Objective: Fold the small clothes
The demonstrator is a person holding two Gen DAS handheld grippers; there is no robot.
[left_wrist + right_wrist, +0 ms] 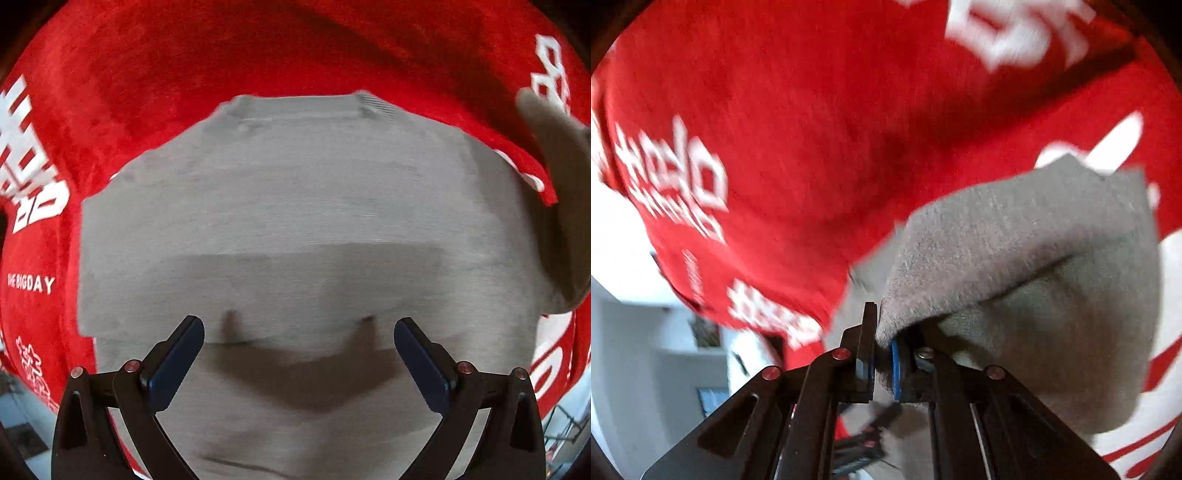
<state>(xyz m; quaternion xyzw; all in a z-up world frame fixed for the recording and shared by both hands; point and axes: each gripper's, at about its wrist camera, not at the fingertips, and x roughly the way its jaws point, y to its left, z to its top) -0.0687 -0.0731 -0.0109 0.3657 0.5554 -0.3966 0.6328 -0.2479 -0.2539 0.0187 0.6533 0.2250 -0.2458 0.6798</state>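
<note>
We see a grey garment [295,206] spread on a red cloth [184,66] with white lettering. It fills most of the left wrist view, lying flat, its ribbed neckline toward the top of the picture and a fold line running across its middle. The picture is somewhat blurred.

Our left gripper [299,354] points straight down over the lower part of the garment. Its jaws stand wide apart, with nothing between them; the blue pads [177,365] are clear of the fabric, and we see the gripper's shadow on the grey cloth below.

At the right edge of that same view a flap of the garment is lifted off the red cloth and hangs in the air.

In the right wrist view we see why: our right gripper [882,369] is clamped on an edge of the garment [1027,266]. The two blue pads [895,369] stand almost together with a thin layer of grey fabric pinched between them. From the pinch the fabric rises and drapes away to the right in a loose, rounded fold, above the red cloth [798,122]. This view is tilted and blurred; beyond the cloth's edge at lower left we make out a pale room, but not its details.
</note>
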